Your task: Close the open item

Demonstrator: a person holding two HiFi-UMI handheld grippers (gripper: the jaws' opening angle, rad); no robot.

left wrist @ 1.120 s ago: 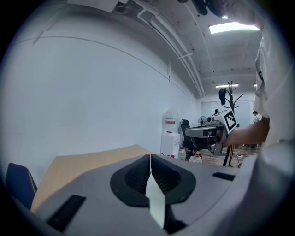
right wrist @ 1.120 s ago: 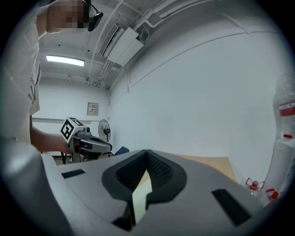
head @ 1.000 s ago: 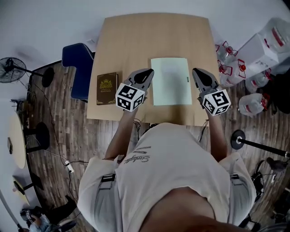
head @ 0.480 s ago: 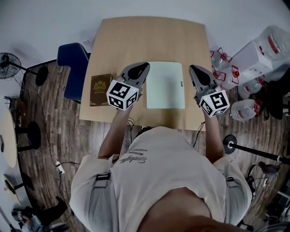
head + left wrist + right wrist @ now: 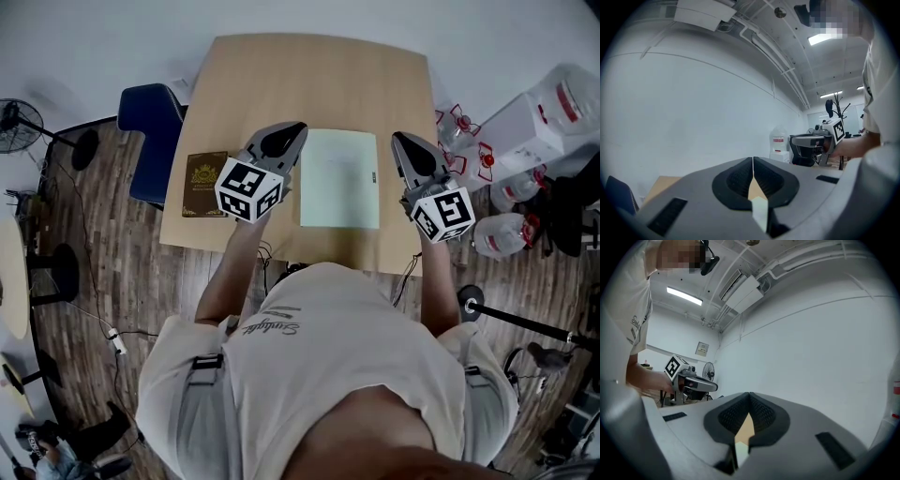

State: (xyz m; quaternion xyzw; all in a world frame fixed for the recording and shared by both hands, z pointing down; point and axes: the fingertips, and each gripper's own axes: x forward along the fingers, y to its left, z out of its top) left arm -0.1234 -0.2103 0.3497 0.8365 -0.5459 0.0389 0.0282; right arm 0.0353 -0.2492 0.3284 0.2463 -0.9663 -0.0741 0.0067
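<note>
Left gripper (image 5: pixel 295 131), right gripper (image 5: pixel 398 141): your jaws together, empty. Both flank the green folder (image 5: pixel 339 178) on the bench (image 5: pixel 319 84), likely staged.

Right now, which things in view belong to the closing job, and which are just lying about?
Job:
- green folder, flat on the table
- left gripper, shut, empty, beside the folder
- right gripper, shut, empty, on its other side

Lying about:
- brown book on the table's left
- blue chair
- water jugs
- fan
</note>
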